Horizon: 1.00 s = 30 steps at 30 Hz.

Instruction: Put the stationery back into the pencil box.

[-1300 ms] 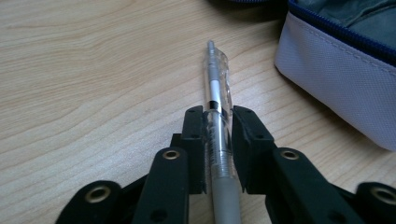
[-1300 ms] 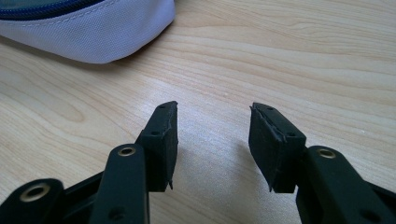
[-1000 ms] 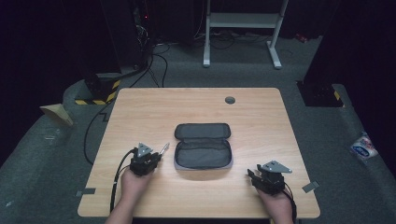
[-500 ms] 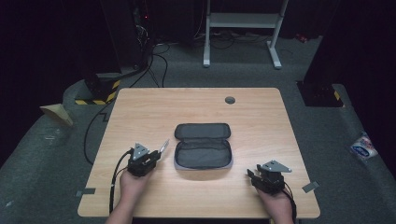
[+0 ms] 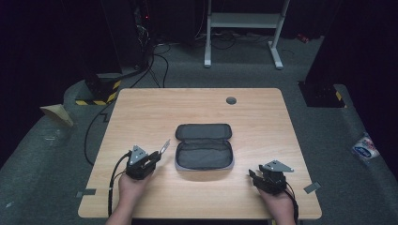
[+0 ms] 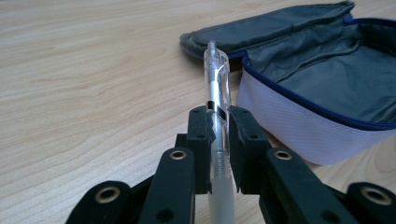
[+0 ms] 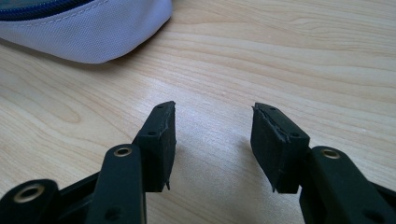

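Left hand (image 5: 130, 187): it comes in from the bottom edge of the high view and holds the left gripper near the table's front left part.
Left gripper (image 5: 152, 157): its jaws are closed on a pen; in the left gripper view the two black pads press the barrel from both sides.
Pen (image 6: 216, 88): clear plastic, it sticks out past the jaws and points toward the case; its far end is near the case's left end, and I cannot tell whether it touches it.
Cable (image 5: 114, 176): black, it runs from the left gripper back along the left forearm.
Table (image 5: 141, 112): light wood, with a small dark round spot (image 5: 231, 100) near the far edge.
Case (image 5: 204, 147): a zipped pouch that lies open at the middle of the table, between the two grippers; it has a dark grey lining, a white outer wall and a blue zip edge.
Right gripper (image 5: 252, 176): its jaws stand apart with nothing between them, just above the bare wood, to the right of the case and apart from it.
Right hand (image 5: 280, 201): it holds the right gripper at the table's front right part.
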Each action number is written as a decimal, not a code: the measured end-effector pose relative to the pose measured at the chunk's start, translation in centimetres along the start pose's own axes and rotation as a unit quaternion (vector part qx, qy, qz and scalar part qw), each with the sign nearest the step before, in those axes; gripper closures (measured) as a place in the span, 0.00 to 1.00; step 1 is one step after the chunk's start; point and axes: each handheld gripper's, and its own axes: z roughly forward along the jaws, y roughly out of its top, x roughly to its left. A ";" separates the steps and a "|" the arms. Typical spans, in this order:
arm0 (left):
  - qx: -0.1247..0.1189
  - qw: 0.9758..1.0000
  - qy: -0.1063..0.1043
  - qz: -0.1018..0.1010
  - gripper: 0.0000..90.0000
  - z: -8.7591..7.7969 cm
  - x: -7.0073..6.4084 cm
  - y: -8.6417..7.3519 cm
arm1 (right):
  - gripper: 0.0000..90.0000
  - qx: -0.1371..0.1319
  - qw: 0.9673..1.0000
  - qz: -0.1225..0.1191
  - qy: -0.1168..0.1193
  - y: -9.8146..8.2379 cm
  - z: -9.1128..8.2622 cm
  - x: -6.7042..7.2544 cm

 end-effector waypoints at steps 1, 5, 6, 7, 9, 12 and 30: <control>-0.002 1.000 -0.001 0.000 0.88 -0.2 0.0 0.1 | 0.55 -0.001 1.000 0.000 0.001 0.0 -0.1 -0.1; -0.009 1.000 -0.004 0.015 0.88 -1.2 -0.5 0.5 | 0.55 -0.005 1.000 -0.010 0.002 0.4 -0.1 -0.2; -0.013 1.000 -0.005 0.018 0.88 -1.6 -0.6 0.7 | 0.55 -0.008 1.000 -0.014 0.001 0.5 -0.1 -0.3; -0.017 1.000 -0.006 0.019 0.88 -1.9 -0.8 1.0 | 0.55 -0.010 1.000 -0.015 -0.001 0.6 -0.1 -0.3; -0.025 1.000 -0.012 0.014 0.88 -2.3 -1.0 1.3 | 0.55 -0.010 1.000 -0.015 -0.003 0.6 -0.2 -0.4; -0.029 0.999 -0.015 0.019 0.88 -2.5 -1.2 1.8 | 0.55 -0.003 1.000 -0.018 0.000 0.3 -0.2 -0.5; -0.015 0.998 -0.035 0.041 0.88 -1.5 -2.4 3.5 | 0.54 -0.009 1.000 -0.018 0.001 -0.2 -0.8 -1.6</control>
